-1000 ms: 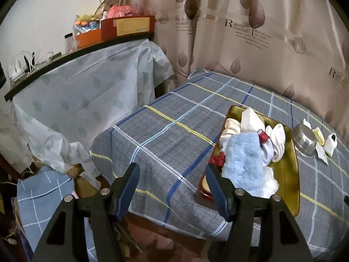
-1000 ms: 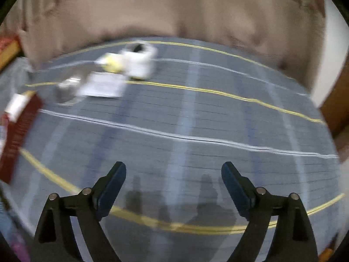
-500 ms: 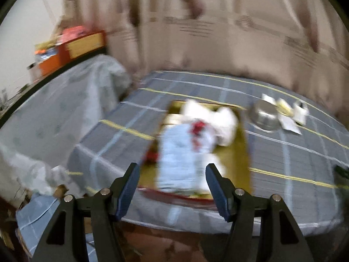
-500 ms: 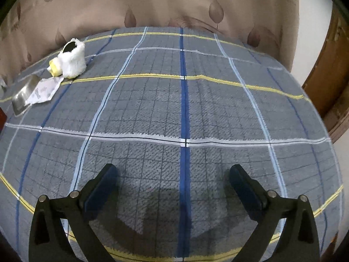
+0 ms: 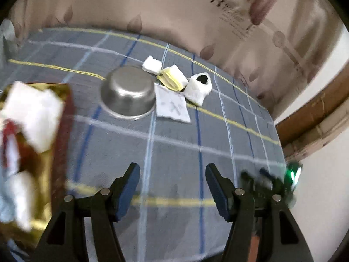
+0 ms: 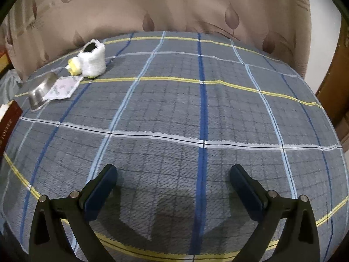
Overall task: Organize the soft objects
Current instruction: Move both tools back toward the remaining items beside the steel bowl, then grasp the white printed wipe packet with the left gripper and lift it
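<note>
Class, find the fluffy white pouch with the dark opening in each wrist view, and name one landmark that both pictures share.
Left wrist view: fluffy white pouch sits above centre, right of the steel bowl.
Right wrist view: pouch sits upper left, near the curtain.
Shared landmark: the white paper sheet lying between bowl and pouch.

On the checked blanket (image 5: 174,152) an upturned metal bowl (image 5: 128,91) sits right of the tray (image 5: 63,118), which holds soft cloths (image 5: 32,113). A paper sheet (image 5: 172,104) lies just right of the bowl; behind it a folded cloth (image 5: 173,77), and to the right a fluffy sock (image 5: 199,86). A curtain (image 5: 174,11) hangs behind
</note>
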The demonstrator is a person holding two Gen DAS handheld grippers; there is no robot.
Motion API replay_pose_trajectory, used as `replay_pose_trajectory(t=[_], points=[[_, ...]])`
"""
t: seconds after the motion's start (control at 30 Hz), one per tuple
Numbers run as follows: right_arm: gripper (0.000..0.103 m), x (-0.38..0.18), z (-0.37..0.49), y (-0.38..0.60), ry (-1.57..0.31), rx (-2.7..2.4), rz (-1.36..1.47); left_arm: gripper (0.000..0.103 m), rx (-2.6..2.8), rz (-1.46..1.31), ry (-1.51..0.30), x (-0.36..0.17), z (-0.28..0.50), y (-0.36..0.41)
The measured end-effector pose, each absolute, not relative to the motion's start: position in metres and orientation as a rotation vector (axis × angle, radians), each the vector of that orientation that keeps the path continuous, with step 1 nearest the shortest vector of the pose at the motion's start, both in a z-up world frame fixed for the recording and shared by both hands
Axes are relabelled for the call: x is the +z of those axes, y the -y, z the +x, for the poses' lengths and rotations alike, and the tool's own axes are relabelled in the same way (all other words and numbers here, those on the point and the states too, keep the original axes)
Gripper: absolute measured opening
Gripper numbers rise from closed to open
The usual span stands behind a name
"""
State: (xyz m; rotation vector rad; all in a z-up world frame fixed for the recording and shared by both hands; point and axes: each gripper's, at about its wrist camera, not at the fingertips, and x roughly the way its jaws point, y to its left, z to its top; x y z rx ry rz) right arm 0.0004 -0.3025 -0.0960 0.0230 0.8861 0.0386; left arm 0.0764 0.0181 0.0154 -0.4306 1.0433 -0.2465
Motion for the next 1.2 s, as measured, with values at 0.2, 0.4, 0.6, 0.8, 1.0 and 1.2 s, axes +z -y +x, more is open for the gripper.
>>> replay_pose_trajectory(t=[0.2, 0.4, 0.6, 0.8, 1.0, 1.2], points=[[0.102, -0.088, -0.01, 0.305, -0.817, 0.079, 0.052, 0.064, -0.199, -0.598, -1.142, -0.021, 0.145, -0.017], [0.102, -0.083, -0.015, 0.304, -0.774, 0.118, 0.057, 0.064, -0.124, -0.631, -1.171, -0.042, 0.182, -0.015], [0.102, -0.081, -0.017, 0.303, -0.753, 0.141, 0.061, 0.064, -0.081, -0.644, -1.186, -0.055, 0.204, -0.01], [0.102, -0.078, -0.02, 0.303, -0.732, 0.156, 0.063, 0.064, -0.085, -0.666, -1.193, -0.061, 0.216, -0.003], [0.102, -0.077, -0.022, 0.304, -0.718, 0.157, 0.067, 0.056, -0.106, -0.669, -1.186, -0.061, 0.225, 0.011], [0.102, -0.076, -0.022, 0.304, -0.715, 0.157, 0.068, 0.006, -0.124, -0.525, -1.191, -0.062, 0.226, 0.034]])
